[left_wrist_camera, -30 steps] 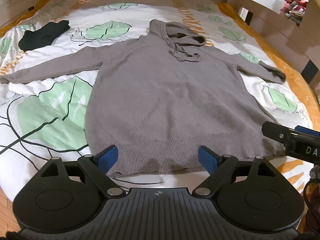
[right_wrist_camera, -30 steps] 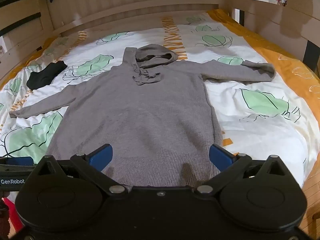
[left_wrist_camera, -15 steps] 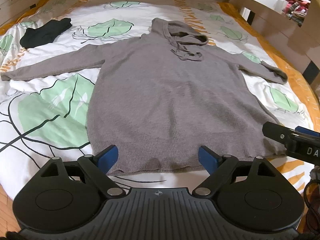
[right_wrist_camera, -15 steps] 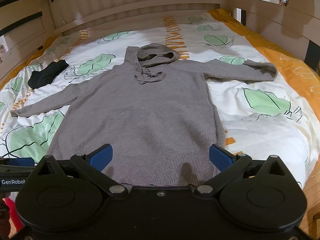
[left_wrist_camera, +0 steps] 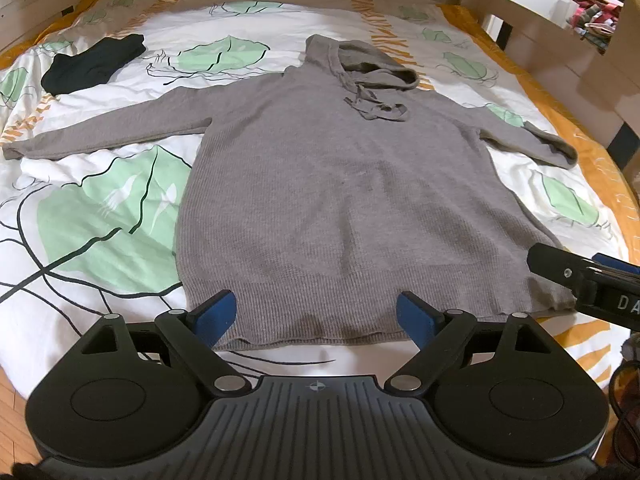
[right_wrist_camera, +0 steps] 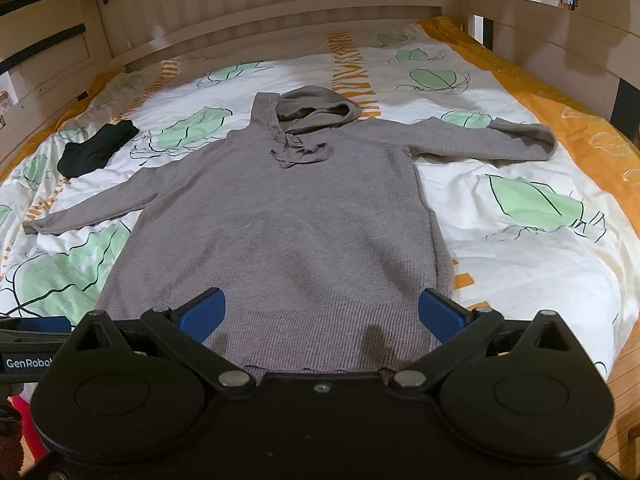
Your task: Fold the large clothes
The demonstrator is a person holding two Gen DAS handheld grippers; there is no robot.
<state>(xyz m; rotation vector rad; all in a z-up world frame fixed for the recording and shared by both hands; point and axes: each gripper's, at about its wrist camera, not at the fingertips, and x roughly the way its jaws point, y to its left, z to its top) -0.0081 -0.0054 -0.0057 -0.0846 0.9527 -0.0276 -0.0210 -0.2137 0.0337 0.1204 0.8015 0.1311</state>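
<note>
A grey hooded sweater lies flat, sleeves spread, on a leaf-print bed sheet. The left gripper and right gripper hover near its hem, blue fingers spread wide, holding nothing.

Leaf-print bedsheet; black folded cloth far left; wooden bed frame.

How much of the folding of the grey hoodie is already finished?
Only the laying out looks done: the grey hoodie lies flat on the bed, sleeves spread, hood up. Nothing is in hand; the left tongs and the right tongs are open near its hem. No fold shows, so all the folding is left.
</note>
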